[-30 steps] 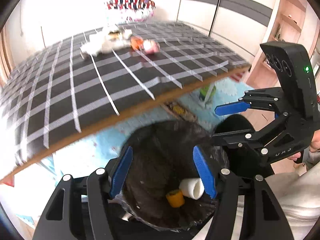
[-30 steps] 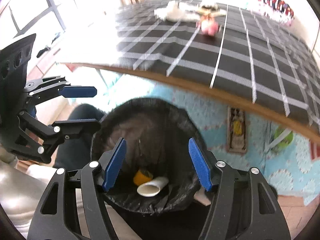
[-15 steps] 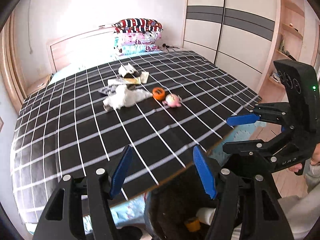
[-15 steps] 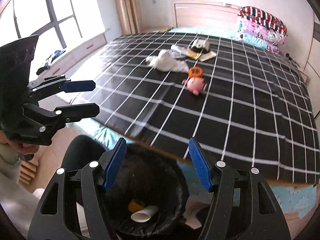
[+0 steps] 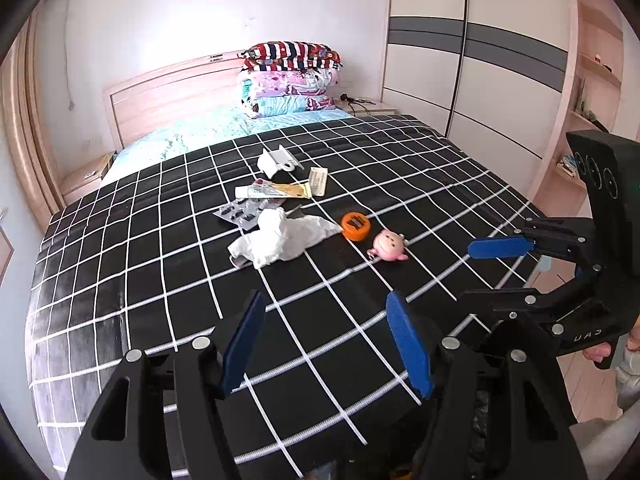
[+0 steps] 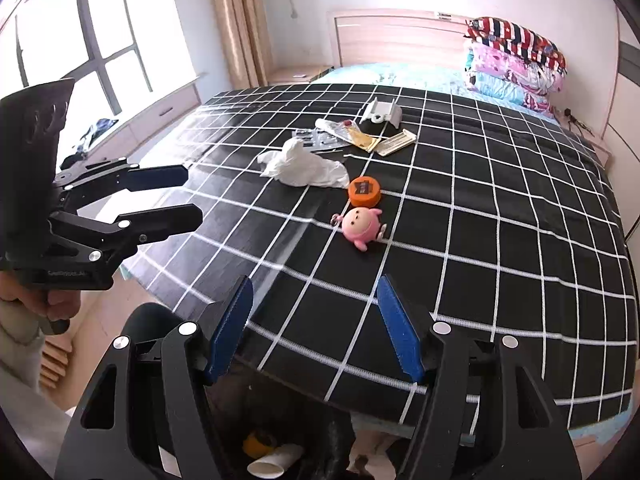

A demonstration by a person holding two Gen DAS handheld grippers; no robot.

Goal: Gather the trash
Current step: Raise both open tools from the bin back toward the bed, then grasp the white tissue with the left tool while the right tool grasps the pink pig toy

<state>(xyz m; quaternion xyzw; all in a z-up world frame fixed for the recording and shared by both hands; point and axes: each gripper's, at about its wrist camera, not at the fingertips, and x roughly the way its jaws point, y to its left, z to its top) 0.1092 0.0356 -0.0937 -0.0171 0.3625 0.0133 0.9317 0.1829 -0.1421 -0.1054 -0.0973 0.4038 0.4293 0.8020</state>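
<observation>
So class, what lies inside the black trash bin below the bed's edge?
In the trash bin: a white paper cup and an orange piece. The right gripper hides the rest.

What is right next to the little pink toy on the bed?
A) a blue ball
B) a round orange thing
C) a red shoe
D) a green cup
B: the round orange thing lies just beyond the pink toy on the black checked bed, closer to it than anything else there; the crumpled white tissue is farther off.
</observation>
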